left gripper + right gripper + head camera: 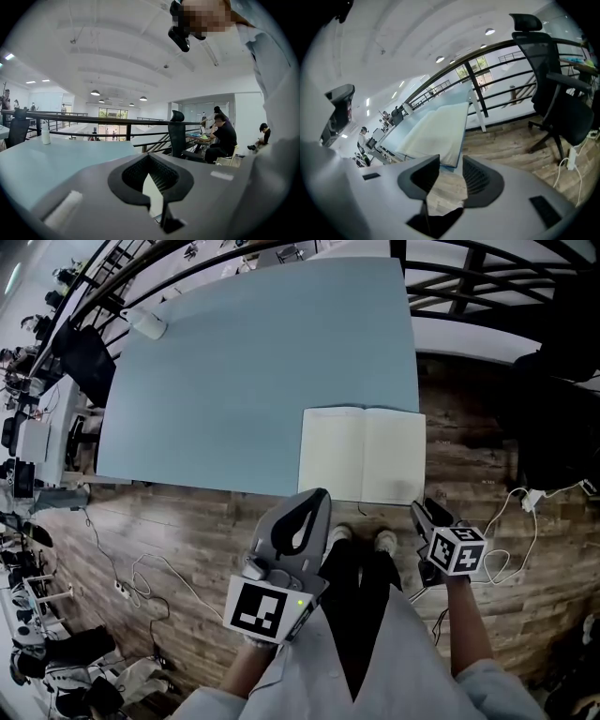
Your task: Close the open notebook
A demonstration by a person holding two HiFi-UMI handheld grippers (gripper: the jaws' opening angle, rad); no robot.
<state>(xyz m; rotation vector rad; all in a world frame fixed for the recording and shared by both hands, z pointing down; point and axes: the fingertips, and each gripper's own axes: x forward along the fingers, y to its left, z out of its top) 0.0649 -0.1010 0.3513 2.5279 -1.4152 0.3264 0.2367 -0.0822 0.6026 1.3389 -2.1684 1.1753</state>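
The notebook (362,454) is laid on the table (244,362), at its near right corner. The left gripper (316,496) and right gripper (421,509) are held before the near edge. A chair (553,423) is placed to the right.

Open notebook (362,454) on pale-blue table (234,371)

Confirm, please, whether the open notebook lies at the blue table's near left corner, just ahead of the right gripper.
Wrong corner: the head view shows the open notebook at the blue table's near right corner, just ahead of the right gripper.
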